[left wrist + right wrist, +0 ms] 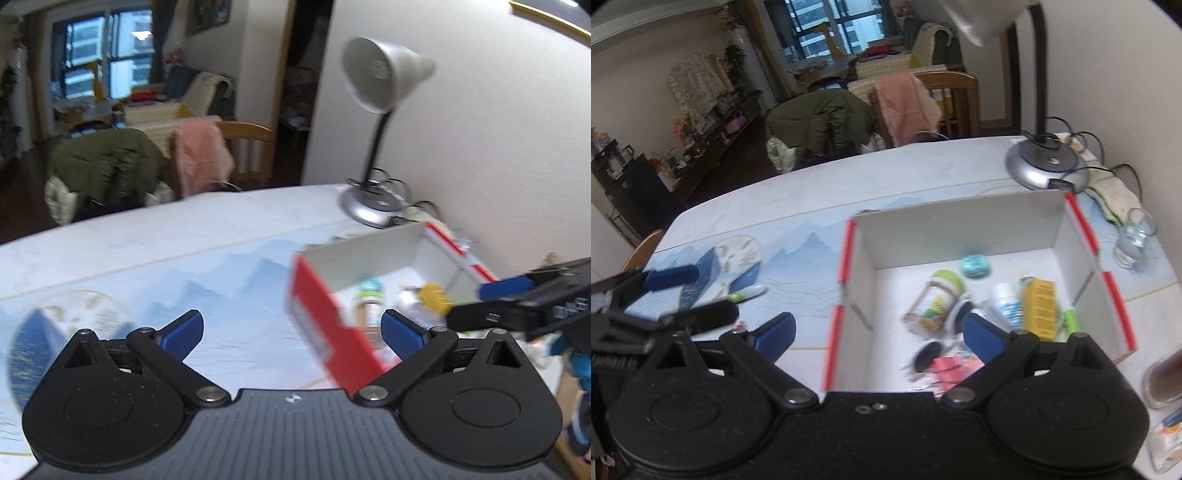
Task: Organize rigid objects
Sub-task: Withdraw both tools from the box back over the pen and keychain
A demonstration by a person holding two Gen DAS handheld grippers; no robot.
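Nearest the lens in my right wrist view: right gripper [877, 334], blue pads spread wide, nothing between them, poised over the near wall of the box [960, 225]. Box: white inside, red outside, open-topped, standing on the table [812, 192], which carries a pale blue mountain-print cover. Box contents, lying loose on its floor: one jar with a green lid [936, 301] on its side; one teal round item [976, 266] near the far wall; one white bottle with blue print [1008, 301]; one yellow carton [1039, 308] just beside that bottle; one green marker [1070, 319] against the right wall; pink packets [955, 365] and a dark round object [927, 356] at the near edge, too blurred to identify. Outside the box, to its left: one green-and-white pen [746, 294] on the cover. Left gripper [291, 332], in my other hand: jaws likewise wide and empty, hovering above the table beside the box's red wall. Behind the box: desk lamp [1047, 168]; to its right, one clear glass [1134, 238].
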